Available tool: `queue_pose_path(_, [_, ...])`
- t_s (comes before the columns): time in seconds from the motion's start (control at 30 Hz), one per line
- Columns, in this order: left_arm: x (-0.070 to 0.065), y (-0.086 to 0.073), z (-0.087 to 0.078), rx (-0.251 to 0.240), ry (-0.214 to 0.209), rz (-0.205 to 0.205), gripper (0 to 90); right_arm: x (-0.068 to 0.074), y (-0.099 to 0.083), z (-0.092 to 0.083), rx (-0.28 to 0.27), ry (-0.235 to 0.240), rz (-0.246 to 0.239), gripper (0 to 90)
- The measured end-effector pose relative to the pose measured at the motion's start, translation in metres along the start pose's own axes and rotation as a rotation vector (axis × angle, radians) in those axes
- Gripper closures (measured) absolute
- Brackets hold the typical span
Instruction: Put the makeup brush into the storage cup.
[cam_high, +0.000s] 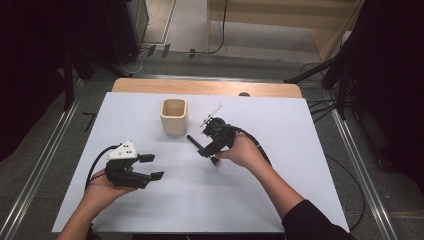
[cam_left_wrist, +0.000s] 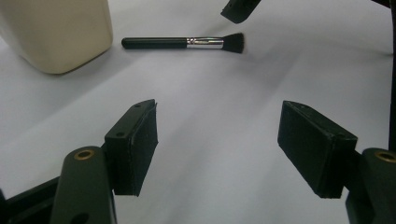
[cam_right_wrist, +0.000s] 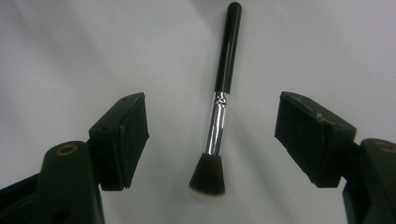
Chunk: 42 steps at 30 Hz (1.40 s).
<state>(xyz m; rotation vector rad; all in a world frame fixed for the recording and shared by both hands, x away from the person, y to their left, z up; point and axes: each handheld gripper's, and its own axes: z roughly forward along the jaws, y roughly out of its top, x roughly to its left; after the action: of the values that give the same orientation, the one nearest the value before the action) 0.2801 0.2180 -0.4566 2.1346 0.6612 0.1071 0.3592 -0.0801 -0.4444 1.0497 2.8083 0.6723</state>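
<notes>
A black-handled makeup brush (cam_right_wrist: 223, 70) with a silver ferrule and dark bristles lies flat on the white table. My right gripper (cam_right_wrist: 212, 119) hovers over it, open, one jaw on each side and neither touching it. From above, the right gripper (cam_high: 209, 146) is at the table's middle, with the brush handle (cam_high: 193, 140) poking out toward a cream cup (cam_high: 173, 116). My left gripper (cam_high: 152, 167) is open and holds nothing, near the front left. Its own camera shows the open left gripper (cam_left_wrist: 219, 144), the brush (cam_left_wrist: 182, 43) and the cup (cam_left_wrist: 56, 32) farther off.
The white sheet (cam_high: 280, 190) covers a wooden table whose far edge (cam_high: 205, 87) shows behind it. Metal rails run along both sides on the floor. A tip of the other gripper (cam_left_wrist: 238, 9) hangs above the brush's bristles.
</notes>
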Motion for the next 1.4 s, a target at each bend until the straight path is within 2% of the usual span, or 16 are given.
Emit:
queue_pose_path(0.53, [0.0,0.0,0.0,0.0,0.0,-0.001,29.6,-0.001,0.008,0.012,0.135,-0.003,0.012,29.6])
queue_pose_path(0.9, [0.0,0.0,0.0,-0.001,-0.001,-0.001,29.6,-0.002,0.014,0.02,0.191,-0.014,0.013,30.5])
queue_pose_path(1.17, [0.0,0.0,0.0,-0.001,0.0,-0.001,29.6,-0.002,0.015,0.026,0.212,-0.015,-0.001,31.8])
queue_pose_path(1.37, [0.0,0.0,0.0,-0.003,0.0,-0.002,29.6,-0.003,0.016,0.031,0.229,-0.022,0.018,34.1])
queue_pose_path(1.4, [0.0,0.0,0.0,-0.002,0.001,-0.002,29.6,-0.003,0.016,0.033,0.232,-0.026,0.008,34.4])
